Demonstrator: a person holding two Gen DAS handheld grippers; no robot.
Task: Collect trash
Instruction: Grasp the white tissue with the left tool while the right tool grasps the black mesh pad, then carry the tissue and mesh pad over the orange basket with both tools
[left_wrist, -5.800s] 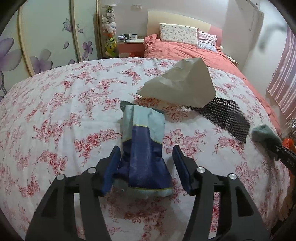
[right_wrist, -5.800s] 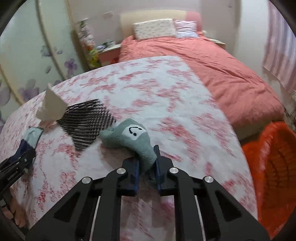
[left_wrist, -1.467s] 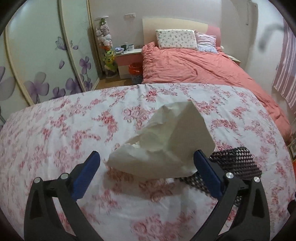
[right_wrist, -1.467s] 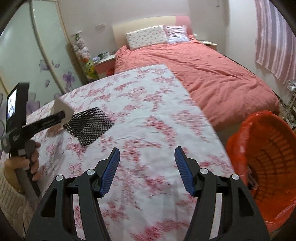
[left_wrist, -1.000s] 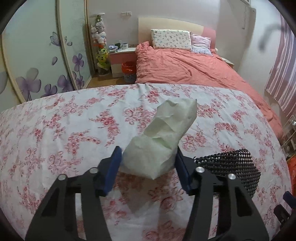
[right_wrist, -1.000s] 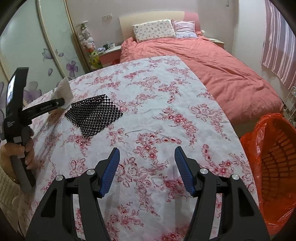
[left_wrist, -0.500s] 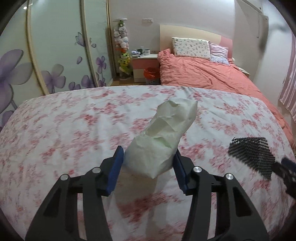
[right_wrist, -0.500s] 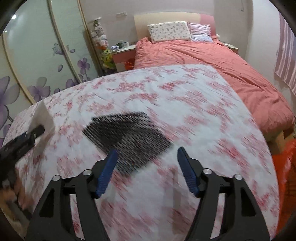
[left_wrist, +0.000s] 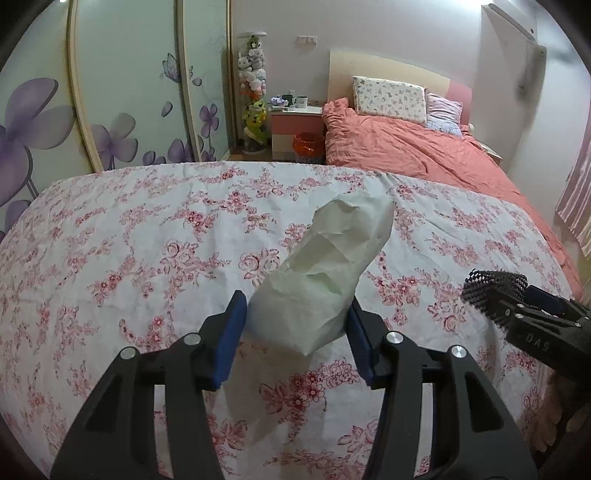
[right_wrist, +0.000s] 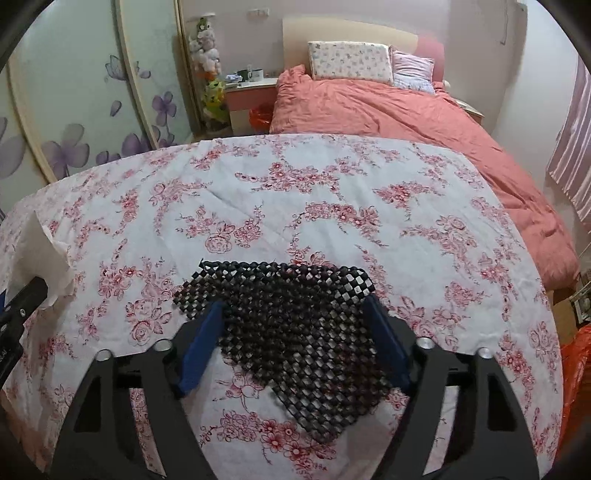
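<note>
Since the frames of a second or so ago, the left gripper (left_wrist: 293, 334) has closed from wide apart onto the crumpled paper bag (left_wrist: 325, 273) and lifted it off the bedspread, while the right gripper (right_wrist: 295, 341) has swept from bare cloth near the basket to straddle the black mesh mat (right_wrist: 291, 332); the sock and the blue pouch seen earlier are gone from the bed.

At far left in the right wrist view, the pale bag (right_wrist: 37, 254) sticks up above the other tool's black arm. The blue pads are clenched on the bag's lower half — its top leans up and to the right, its shadow lying on the floral bedspread (left_wrist: 147, 240).

Further right, the mesh mat lies flat on the bedspread (right_wrist: 258, 206), rumpled along its far edge. The right jaws have just been closing, yet both pads still stand at the mat's outer edges without pinching it — released, not gripping.

At the right edge a sliver of the orange basket (right_wrist: 576, 369) shows beside the bed.
</note>
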